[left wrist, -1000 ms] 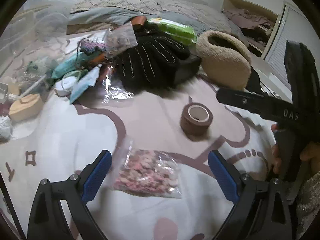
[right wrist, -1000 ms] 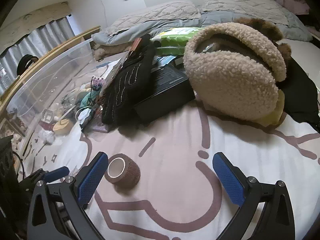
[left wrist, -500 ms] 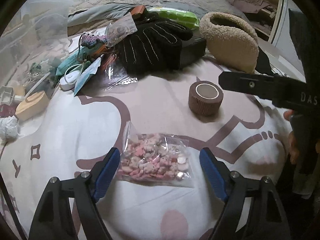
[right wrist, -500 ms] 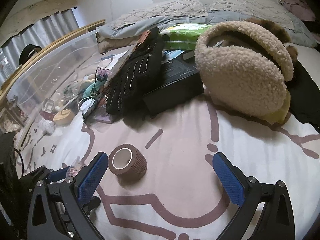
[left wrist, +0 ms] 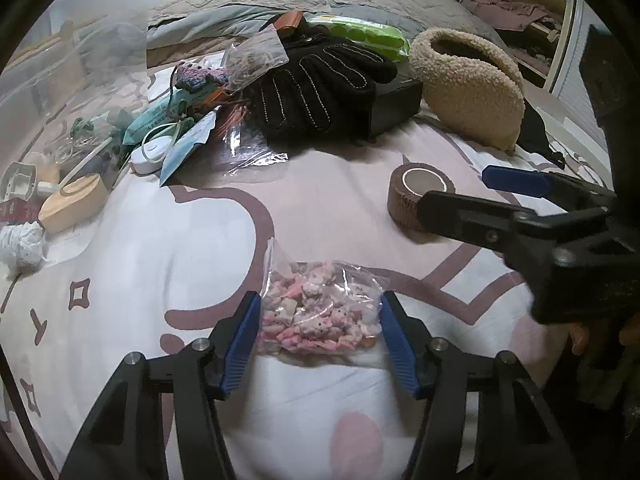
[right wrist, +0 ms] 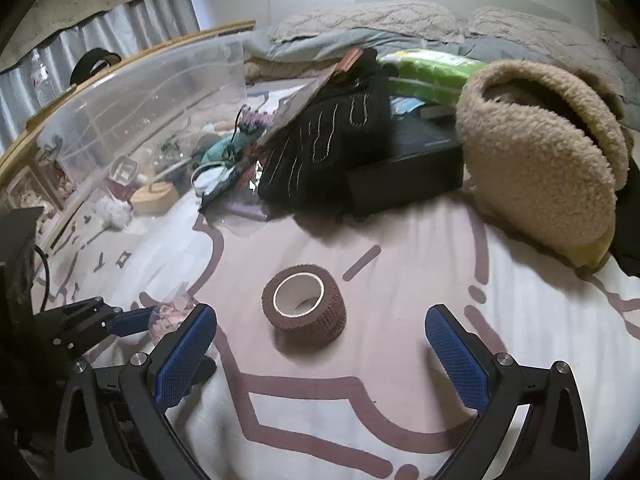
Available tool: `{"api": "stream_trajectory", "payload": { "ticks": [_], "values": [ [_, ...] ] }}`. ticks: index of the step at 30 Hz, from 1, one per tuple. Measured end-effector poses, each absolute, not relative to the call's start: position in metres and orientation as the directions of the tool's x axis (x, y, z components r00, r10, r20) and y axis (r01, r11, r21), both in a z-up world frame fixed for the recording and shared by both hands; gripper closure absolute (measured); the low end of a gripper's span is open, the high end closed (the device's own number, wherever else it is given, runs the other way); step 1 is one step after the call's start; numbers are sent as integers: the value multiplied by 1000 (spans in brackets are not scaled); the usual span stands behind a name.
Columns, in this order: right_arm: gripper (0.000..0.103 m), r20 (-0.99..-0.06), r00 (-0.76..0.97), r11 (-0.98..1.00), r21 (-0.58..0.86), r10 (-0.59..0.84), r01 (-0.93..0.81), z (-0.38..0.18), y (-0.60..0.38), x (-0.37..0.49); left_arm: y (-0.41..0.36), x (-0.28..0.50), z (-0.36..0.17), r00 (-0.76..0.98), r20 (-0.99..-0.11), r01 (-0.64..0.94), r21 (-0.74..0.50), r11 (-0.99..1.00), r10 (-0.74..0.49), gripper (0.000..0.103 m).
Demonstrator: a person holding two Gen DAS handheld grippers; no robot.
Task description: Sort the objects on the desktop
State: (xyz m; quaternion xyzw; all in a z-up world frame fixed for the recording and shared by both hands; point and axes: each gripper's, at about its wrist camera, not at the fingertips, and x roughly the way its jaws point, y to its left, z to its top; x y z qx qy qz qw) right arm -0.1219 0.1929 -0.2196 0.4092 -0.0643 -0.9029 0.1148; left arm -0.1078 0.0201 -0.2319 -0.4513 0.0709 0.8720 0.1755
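A brown tape roll (right wrist: 304,305) and a clear bag of pink-and-white pieces (left wrist: 318,312) lie on a white bedspread (left wrist: 160,264) with mauve outlines.

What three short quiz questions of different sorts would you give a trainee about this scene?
1. True or false: the right gripper grips the brown roll of wrap tape.
2. What lies between the left gripper's fingers? A) clear bag of pink and white bits B) beige fleece slipper C) green packet
3. What rests partly on the black box?
Key: 1 false, its fingers stand open, clear of the roll. 2 A; those fingers have just been closing on it. 3 the black knitted glove.
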Motion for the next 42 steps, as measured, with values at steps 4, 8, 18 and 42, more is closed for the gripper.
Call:
{"api": "stream_trajectory", "payload": {
  "ticks": [4,8,18,42],
  "values": [
    [6,-734,-631,-968,205,-251,147,-223,193,-127,21,-107,-232,-535,-812,-371,-23,-928,234,44],
    [20,-758,-604,-970,194,-244,149,-229,190,-131,21,-106,-232,-535,-812,-371,-23,-928,234,44],
    [58,-744,-621,-968,165,-247,188,-229,180,-136,19,-101,-233,-539,-807,-363,-35,-931,240,44],
    [59,-709,-631,-942,315,-315,116,-225,202,-134,22,-93,-232,-555,-806,-334,-12,-943,207,58]
  ]
}}
